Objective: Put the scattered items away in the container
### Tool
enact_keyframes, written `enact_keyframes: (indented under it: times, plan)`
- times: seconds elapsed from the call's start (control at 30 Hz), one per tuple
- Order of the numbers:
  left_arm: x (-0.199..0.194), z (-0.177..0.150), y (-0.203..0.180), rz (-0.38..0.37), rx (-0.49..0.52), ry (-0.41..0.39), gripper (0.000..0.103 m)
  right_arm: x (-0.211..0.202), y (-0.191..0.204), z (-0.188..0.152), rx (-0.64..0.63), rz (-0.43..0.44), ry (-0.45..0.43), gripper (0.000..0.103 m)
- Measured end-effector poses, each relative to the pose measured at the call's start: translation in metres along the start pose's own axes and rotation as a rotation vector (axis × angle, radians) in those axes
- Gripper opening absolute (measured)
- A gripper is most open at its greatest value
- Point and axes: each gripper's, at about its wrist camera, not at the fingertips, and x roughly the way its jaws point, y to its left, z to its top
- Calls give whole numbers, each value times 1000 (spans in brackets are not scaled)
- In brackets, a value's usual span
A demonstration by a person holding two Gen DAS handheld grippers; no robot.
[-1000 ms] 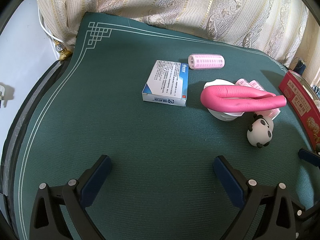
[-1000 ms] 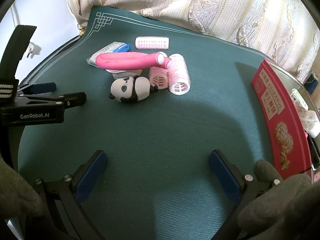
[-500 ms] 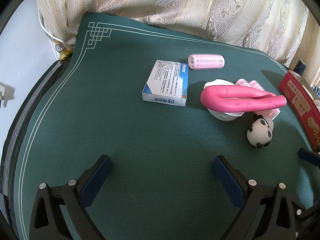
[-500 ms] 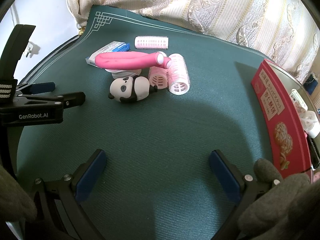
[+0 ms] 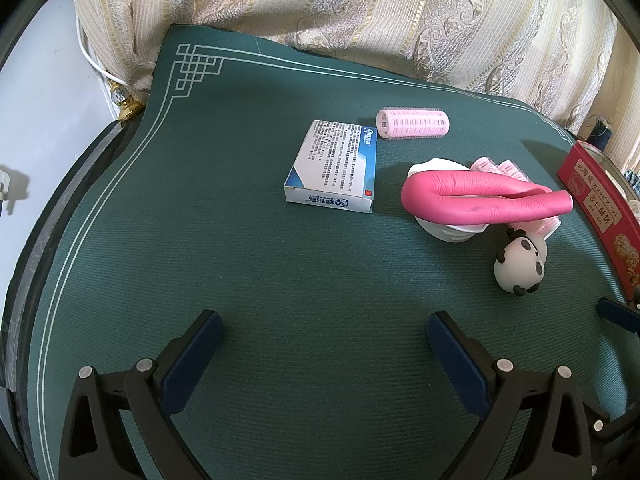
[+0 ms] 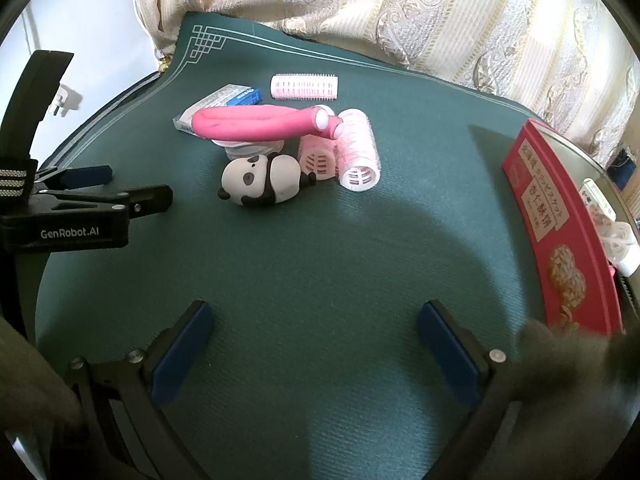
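Cream and gold brocade curtains point(image 5: 360, 12) hang behind a round table point(image 5: 200, 264) covered with a dark green ribbed mat, its pale border lines ending in a fretwork corner. At the right edge of the table stands the red rectangular biscuit tin point(image 6: 560, 220), evidently the container; a few white things already lie inside it, though what they are is too small to tell. Everything else is loose on the mat, well apart from the tin. Furthest left lies a flat white and blue cardboard box point(image 5: 334, 166), printed side up. Beside it a bright pink foam roller bent into a U point(image 5: 480, 198) rests across a white ribbed cup-like object point(image 6: 250, 148), which props it off the mat, probably just as it was dropped. Behind these a slim pale pink hair curler point(image 5: 414, 124) lies alone, and two fatter pink curlers point(image 6: 344, 148) sit side by side, touching the foam roller's ends. Nearest the tin is a small black and white panda figure point(image 6: 262, 180), lying on its side just in front of the cup. The left hand-held gripper point(image 5: 324, 356) has its jaws spread wide, holding nothing, low over bare mat short of the box. The right hand-held gripper point(image 6: 316, 346) is likewise agape and empty, pointed toward the panda and curlers, likely its first pick since it is closest to the tin.
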Motion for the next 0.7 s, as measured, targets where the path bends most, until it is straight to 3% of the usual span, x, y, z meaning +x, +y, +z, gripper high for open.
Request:
enact_keyframes:
  times: [0.7]
  plan:
    - [8, 10, -4, -7, 12, 1, 103, 5, -1, 6, -3, 12, 5, 103]
